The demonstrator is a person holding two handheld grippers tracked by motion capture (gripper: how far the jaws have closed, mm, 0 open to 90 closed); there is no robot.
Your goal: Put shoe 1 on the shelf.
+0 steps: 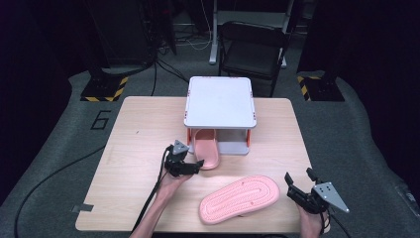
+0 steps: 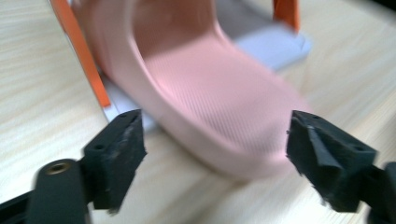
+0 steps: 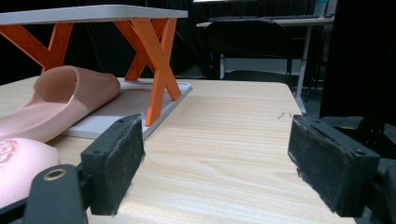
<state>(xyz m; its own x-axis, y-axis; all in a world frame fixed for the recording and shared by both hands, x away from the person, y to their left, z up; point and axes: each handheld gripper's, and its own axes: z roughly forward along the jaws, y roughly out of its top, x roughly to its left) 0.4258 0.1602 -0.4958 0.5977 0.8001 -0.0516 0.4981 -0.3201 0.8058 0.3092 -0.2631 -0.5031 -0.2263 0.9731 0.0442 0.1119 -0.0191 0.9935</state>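
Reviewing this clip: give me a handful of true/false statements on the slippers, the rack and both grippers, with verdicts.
1. One pink slipper lies partly under the white rack, its heel end sticking out. True.
2. The second slipper lies sole up on the table. True.
3. The left gripper is shut on the slipper at the rack. False: its jaws stand open on either side of the slipper's end.
4. The right gripper holds the second slipper. False: it is open, just right of that slipper, with nothing between its jaws.
5. The rack has blue legs. False: they are orange.
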